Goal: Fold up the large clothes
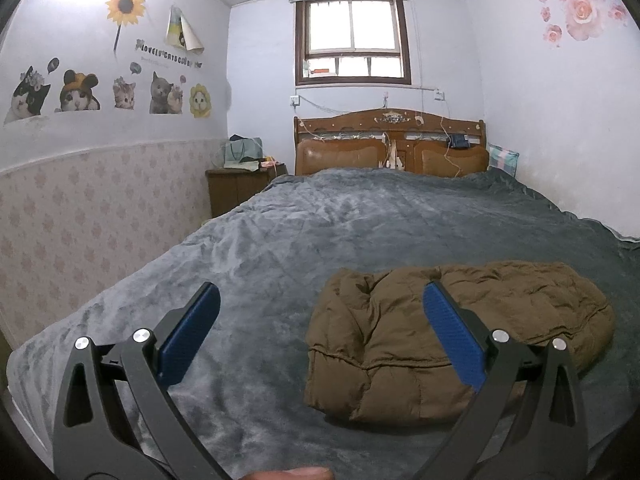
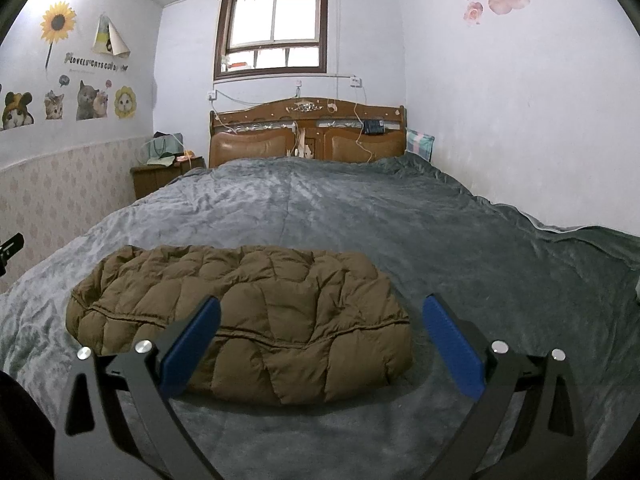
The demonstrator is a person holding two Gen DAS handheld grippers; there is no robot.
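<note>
A brown quilted puffer jacket (image 1: 452, 332) lies folded into a compact bundle on the grey bed cover (image 1: 320, 224). In the left wrist view it sits right of centre, partly behind the right finger. My left gripper (image 1: 320, 296) is open and empty, held above the bed just in front and left of the jacket. In the right wrist view the jacket (image 2: 256, 316) lies left of centre, its near edge between the fingers. My right gripper (image 2: 320, 308) is open and empty, above the jacket's near right part.
The bed (image 2: 360, 216) fills the room to the right wall. A wooden headboard (image 2: 308, 132) with hanging cables stands at the far end under a window. A dark nightstand (image 1: 240, 190) with bags stands at the far left. A checked pillow (image 2: 418, 140) leans in the far right corner.
</note>
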